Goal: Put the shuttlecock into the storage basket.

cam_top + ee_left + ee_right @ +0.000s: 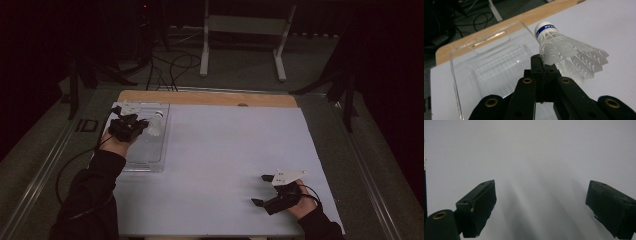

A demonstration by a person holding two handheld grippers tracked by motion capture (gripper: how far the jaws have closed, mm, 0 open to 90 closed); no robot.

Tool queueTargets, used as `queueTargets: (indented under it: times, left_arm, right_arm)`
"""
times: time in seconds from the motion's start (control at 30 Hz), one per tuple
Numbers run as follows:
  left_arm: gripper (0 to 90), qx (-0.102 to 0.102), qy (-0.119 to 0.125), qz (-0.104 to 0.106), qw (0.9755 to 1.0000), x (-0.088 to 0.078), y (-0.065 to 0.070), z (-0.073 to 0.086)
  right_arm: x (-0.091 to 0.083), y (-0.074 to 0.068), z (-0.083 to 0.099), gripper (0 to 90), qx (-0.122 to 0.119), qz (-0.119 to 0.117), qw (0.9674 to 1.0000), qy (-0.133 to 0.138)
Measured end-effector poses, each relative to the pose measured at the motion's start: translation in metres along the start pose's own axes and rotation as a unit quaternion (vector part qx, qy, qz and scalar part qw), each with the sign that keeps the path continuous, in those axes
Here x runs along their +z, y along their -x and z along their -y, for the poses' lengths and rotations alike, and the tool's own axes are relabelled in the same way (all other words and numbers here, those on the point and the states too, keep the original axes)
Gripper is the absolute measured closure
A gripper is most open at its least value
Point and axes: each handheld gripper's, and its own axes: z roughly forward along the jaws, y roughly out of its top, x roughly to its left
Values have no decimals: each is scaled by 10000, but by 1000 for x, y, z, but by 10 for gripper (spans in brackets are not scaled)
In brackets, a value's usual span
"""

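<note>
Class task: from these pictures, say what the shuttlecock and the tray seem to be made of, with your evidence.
Shuttlecock: likely white moulded plastic, since its skirt is a slotted lattice, not feathers; the cap material is unclear. Tray: clear, glossy hard plastic, probably acrylic, since the table shows through it.

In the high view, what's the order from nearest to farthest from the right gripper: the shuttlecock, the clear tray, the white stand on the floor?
1. Clear tray, far left on the table.
2. Shuttlecock, over the tray, in the left gripper.
3. White stand, on the floor beyond the table.
</note>
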Motion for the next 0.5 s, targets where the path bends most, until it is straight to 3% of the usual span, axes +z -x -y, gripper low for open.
queueTargets:
  times: [0.5]
  left_arm:
    - [900, -73, -216, 167, 9996, 17, -9, 16]
  right_arm:
    - [-1, 0, 1, 95, 11, -11, 10000, 13]
